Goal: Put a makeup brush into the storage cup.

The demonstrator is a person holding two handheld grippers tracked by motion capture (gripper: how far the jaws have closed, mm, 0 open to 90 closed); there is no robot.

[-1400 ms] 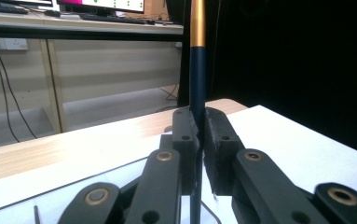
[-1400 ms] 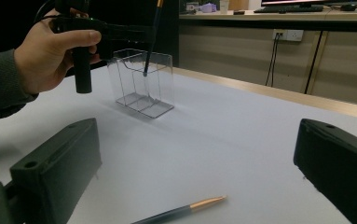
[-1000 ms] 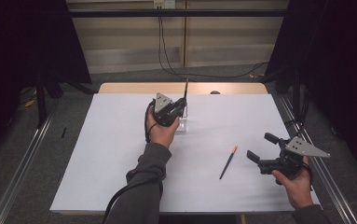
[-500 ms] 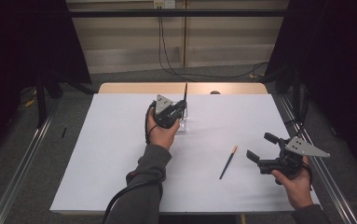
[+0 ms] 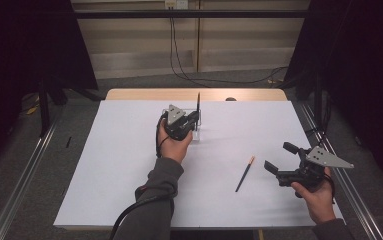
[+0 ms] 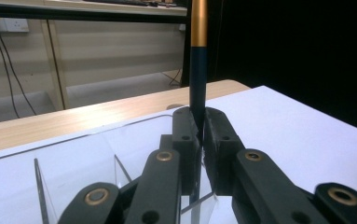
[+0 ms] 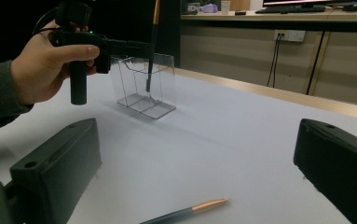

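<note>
A person's left gripper [image 5: 193,121] pinches a dark pen with a gold top [image 6: 197,70] upright between its pressed-together jaws, the pen's lower end dipping into a clear plastic holder [image 7: 146,88] at the far middle of the white table [image 5: 119,165]; the right gripper [image 5: 279,159] hovers near the table's right edge, jaws spread wide and empty; a second pen [image 5: 244,173] lies flat just beside it.

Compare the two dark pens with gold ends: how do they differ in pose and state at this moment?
The held pen stands upright, while the loose pen lies flat. The left gripper is shut on the held pen; the loose pen is untouched, lying in front of the open right gripper. The held pen's lower end hangs inside the clear holder; the loose pen rests on the white table, apart from the holder. Both look alike: slim, dark barrel, gold end.
</note>
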